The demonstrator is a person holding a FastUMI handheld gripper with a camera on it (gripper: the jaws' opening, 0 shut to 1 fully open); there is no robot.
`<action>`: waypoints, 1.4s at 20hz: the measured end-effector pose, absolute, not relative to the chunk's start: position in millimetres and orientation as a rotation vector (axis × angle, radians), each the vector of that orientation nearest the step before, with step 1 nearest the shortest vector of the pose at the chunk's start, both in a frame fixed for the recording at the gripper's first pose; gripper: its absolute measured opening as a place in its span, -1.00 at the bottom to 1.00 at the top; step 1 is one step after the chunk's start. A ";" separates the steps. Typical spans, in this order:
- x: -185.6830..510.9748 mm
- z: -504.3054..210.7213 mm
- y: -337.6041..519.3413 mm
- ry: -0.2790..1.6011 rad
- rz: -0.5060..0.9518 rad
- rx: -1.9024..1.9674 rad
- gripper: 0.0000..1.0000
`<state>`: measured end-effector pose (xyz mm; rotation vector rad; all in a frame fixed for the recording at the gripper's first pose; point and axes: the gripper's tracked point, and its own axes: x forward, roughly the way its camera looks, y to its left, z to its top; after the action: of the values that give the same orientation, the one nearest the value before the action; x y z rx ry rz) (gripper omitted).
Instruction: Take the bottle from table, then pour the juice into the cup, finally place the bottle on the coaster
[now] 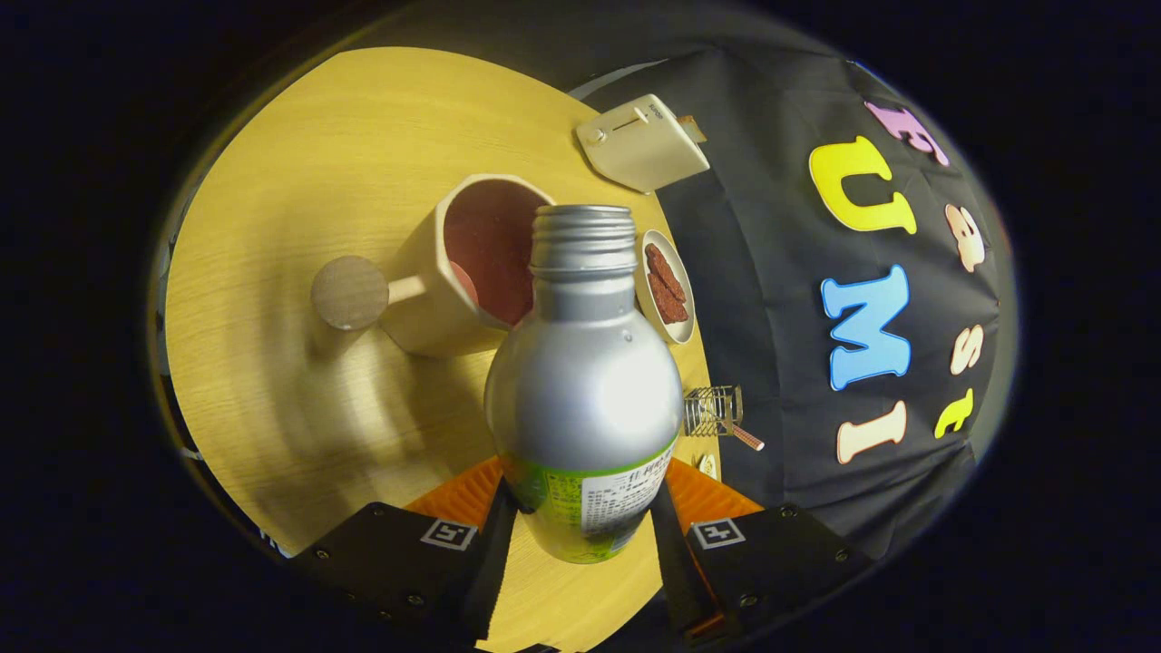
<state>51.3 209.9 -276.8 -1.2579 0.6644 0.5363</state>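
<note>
The gripper clamps the matte silver aluminium bottle (uncapped, threaded neck) by its labelled base, tilted toward the faceted beige cup just beyond.

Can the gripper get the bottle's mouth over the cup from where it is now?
Probably yes. The gripper is shut on the bottle, tilted with its open mouth right at the cup rim. Nothing lies between them; the plate and toaster sit off to the side.
</note>
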 end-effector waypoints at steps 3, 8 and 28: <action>55.0 -274.8 207.0 0.677 0.539 -1.320 0.43; 58.1 -269.6 197.9 0.693 0.545 -1.414 0.43; 68.5 -245.6 187.1 0.677 0.515 -1.686 0.43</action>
<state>68.5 187.1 -245.6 -1.6857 0.6772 0.5152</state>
